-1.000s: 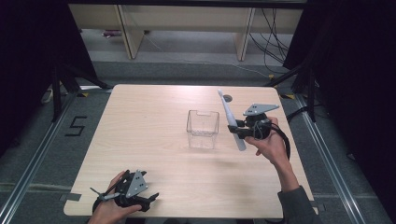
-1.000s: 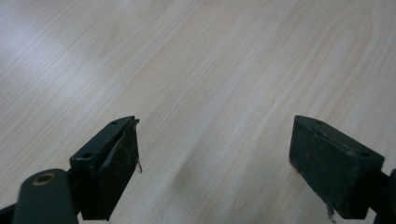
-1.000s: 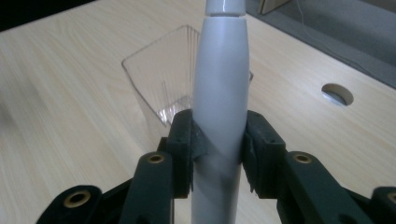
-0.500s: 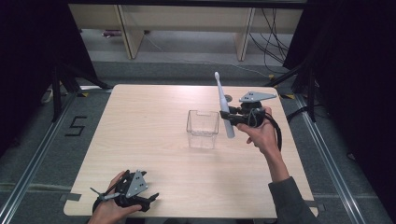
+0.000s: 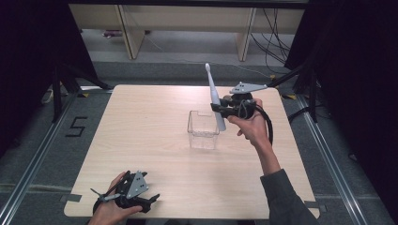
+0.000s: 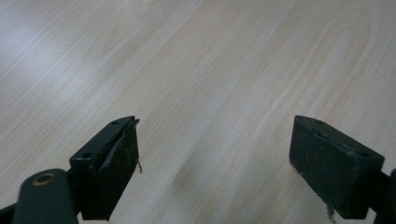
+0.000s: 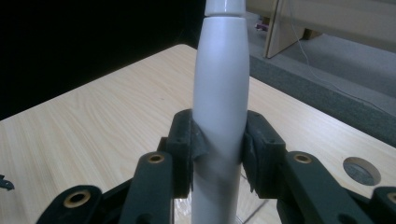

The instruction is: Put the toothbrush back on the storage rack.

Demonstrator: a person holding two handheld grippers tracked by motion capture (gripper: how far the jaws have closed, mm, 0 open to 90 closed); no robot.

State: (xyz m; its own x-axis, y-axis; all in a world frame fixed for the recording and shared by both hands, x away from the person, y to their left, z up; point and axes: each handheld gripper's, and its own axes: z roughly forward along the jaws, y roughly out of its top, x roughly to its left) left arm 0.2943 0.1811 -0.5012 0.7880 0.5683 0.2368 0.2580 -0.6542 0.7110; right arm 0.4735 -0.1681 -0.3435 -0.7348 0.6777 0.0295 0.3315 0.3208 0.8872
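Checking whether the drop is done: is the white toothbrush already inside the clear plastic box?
No, the white toothbrush is clamped near upright in the right gripper, beside the clear plastic box, not in it.

— Right tongs (image 5: 220, 108): now higher and farther left than a second ago, hovering beside the clear box's (image 5: 203, 130) right wall.

— And the white toothbrush (image 5: 213, 96)?

— Swung from a slant to nearly upright, head topmost, lower end beside the box rim.

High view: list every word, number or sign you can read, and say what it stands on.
"5" – marked in dark tape on the grey floor left of the table, at.
No readable text on the toothbrush, the clear container or either gripper.
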